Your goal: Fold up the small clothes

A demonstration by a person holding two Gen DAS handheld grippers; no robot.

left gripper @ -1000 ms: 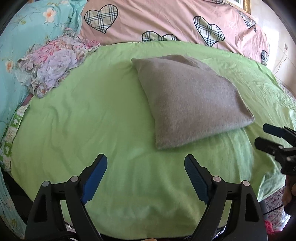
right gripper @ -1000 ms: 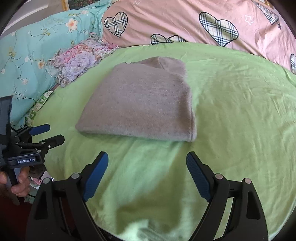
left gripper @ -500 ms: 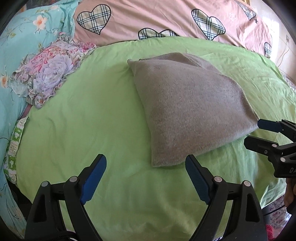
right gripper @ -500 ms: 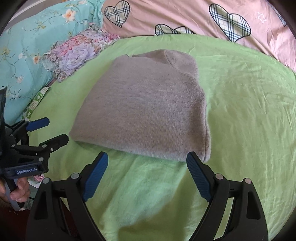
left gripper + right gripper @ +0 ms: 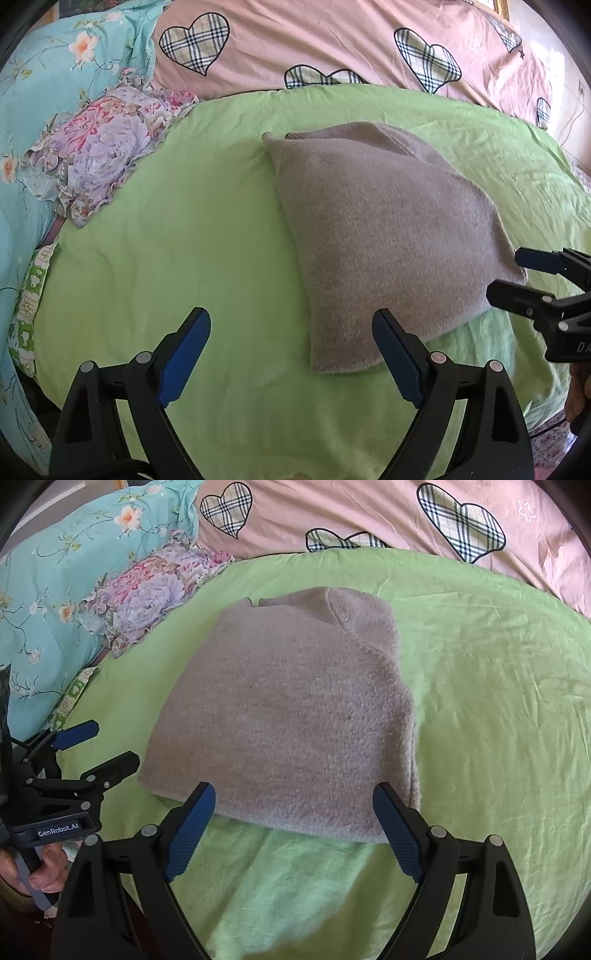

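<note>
A grey knitted garment [image 5: 388,236] lies folded into a thick rectangle on the green sheet [image 5: 166,240]. My left gripper [image 5: 290,321] is open over the sheet, its right finger just at the garment's near left corner. In the right wrist view the garment [image 5: 295,709] fills the middle. My right gripper [image 5: 294,792] is open with its fingers standing either side of the near edge, not pressing it. Each gripper shows in the other's view: the right gripper [image 5: 508,273] at the garment's right corner, the left gripper [image 5: 114,741] at its left corner, both open and empty.
A ruffled floral pillow [image 5: 96,155] and a teal flowered quilt [image 5: 55,66] lie at the left. A pink quilt with plaid hearts [image 5: 332,40] runs across the back. The green sheet [image 5: 498,701] extends to the right. A hand [image 5: 40,867] grips the left tool's handle.
Both grippers have come forward toward the garment, which now looks larger and nearer. Its near edge now sits between the right gripper's fingers. The garment itself has not moved.
</note>
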